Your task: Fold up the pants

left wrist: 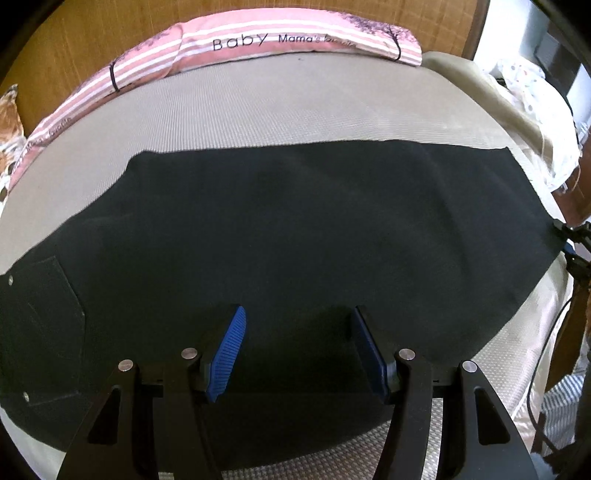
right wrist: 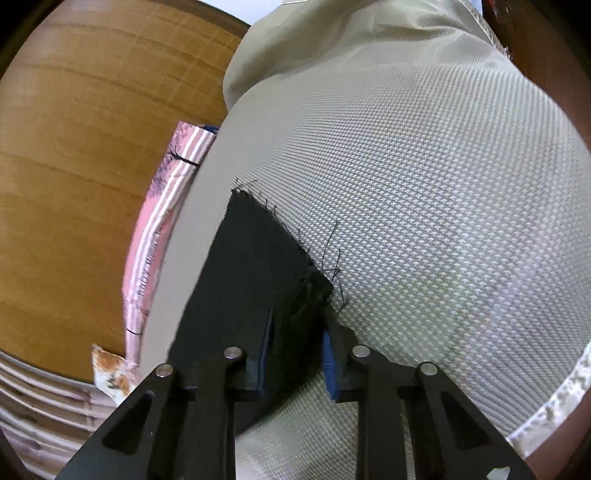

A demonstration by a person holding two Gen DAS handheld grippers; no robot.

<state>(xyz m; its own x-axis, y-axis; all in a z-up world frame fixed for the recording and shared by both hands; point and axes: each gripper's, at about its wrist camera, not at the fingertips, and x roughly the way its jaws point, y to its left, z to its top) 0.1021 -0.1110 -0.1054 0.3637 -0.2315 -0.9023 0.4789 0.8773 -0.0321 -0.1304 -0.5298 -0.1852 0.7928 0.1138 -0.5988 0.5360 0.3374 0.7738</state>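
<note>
Lying flat across the bed point(left wrist: 258, 110), the black pants point(left wrist: 295, 221) stretch from the left edge, where a back pocket point(left wrist: 48, 325) with rivets shows, to a frayed hem near the right edge. The left gripper point(left wrist: 297, 347) hangs over the near side of the pants, its blue fingers point(left wrist: 229, 347) spread wide with only flat cloth beneath them, nothing pinched. Over on the right wrist view, the right gripper point(right wrist: 297, 350) sits at the frayed hem corner point(right wrist: 314, 284); the dark cloth runs in between the narrowly set fingers point(right wrist: 328, 363), but whether the pads actually press on it, I cannot tell. Loose threads trail off that hem onto the textured grey mattress cover. A pink striped pillow point(left wrist: 280, 40) lines the far edge against the wooden headboard point(left wrist: 92, 33).
</note>
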